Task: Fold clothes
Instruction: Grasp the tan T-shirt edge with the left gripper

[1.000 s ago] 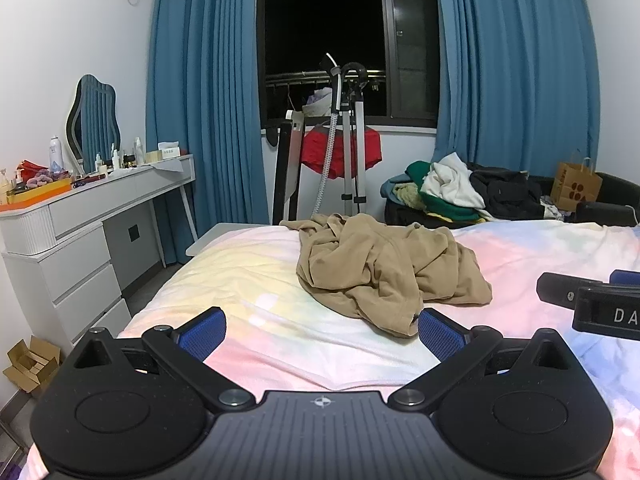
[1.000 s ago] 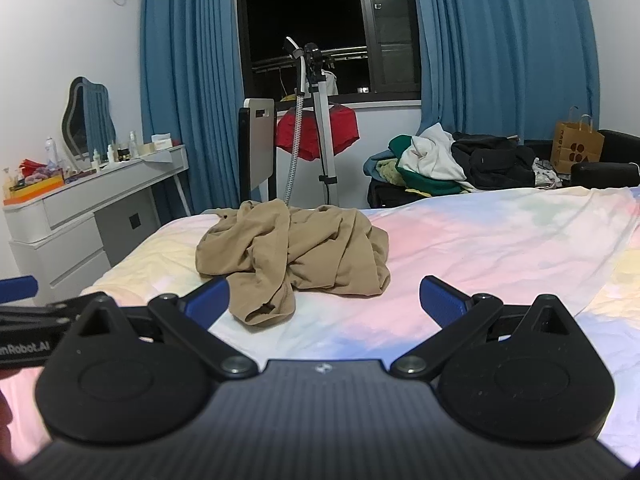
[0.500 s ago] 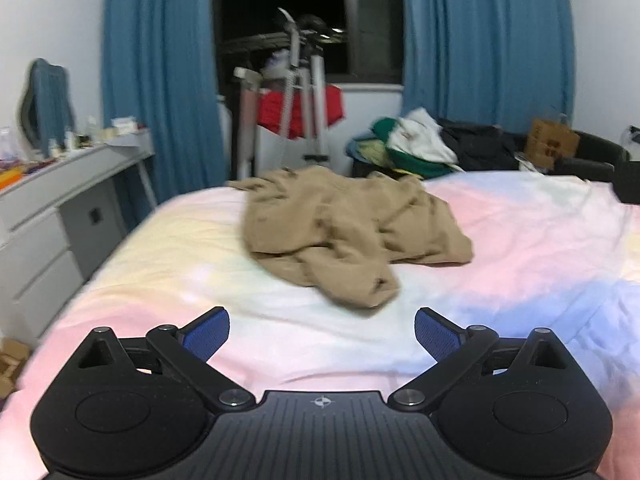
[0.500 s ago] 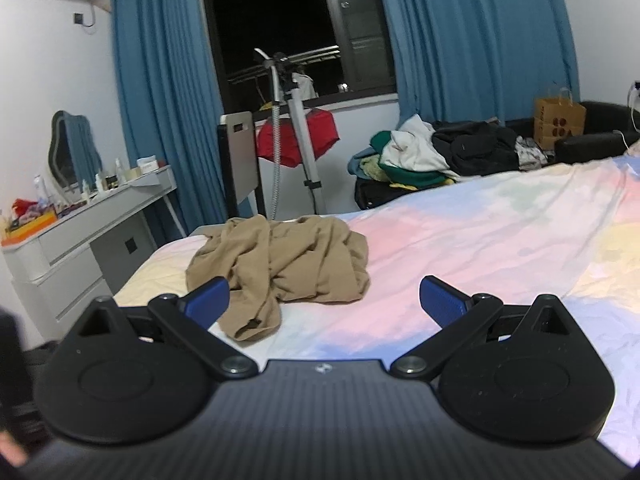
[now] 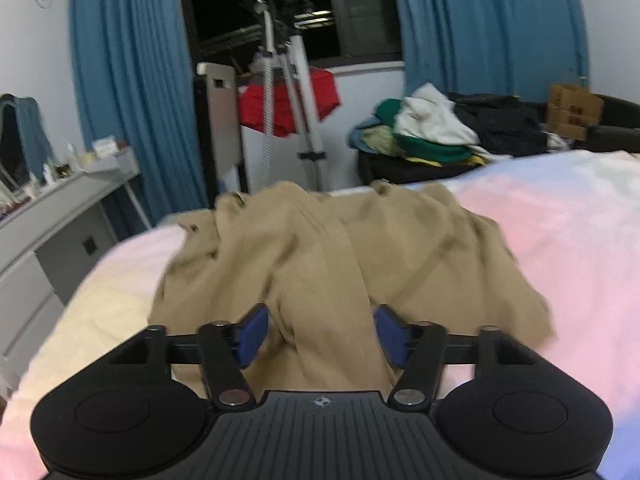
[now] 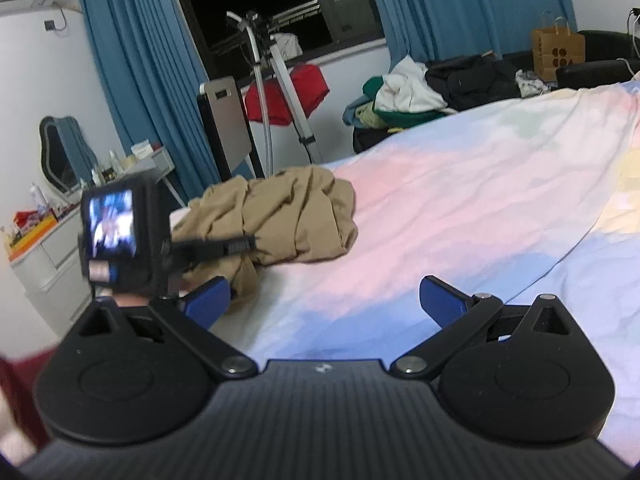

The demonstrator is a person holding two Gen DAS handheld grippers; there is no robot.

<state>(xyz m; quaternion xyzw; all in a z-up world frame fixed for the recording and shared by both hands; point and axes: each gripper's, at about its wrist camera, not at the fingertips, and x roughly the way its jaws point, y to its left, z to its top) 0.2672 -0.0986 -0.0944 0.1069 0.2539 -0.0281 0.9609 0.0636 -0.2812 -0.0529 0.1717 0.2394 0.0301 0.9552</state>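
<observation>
A crumpled tan garment [image 5: 320, 240] lies on the pastel bed sheet [image 5: 560, 240] near the bed's far left edge. My left gripper [image 5: 320, 334] is down on its near end and its jaws are closing. A thick fold of the tan cloth runs between the blue pads [image 5: 252, 336], with a thin gap still showing on the left side. In the right wrist view the same garment [image 6: 288, 216] sits left of centre, and the left gripper [image 6: 248, 242] reaches into it from the left. My right gripper [image 6: 324, 300] stands open over bare sheet [image 6: 480, 200], to the right of the garment.
A heap of mixed clothes [image 5: 432, 128] lies on a dark seat beyond the bed. A tripod stand [image 5: 304, 100] with a red cloth stands by the window. A grey dresser [image 5: 60, 216] flanks the bed's left side. A paper bag [image 6: 558, 52] sits far right.
The left gripper swept forward and down onto the tan garment, and its jaws went from wide to narrow around a fold. The right gripper rolled; the left gripper came into its view.
</observation>
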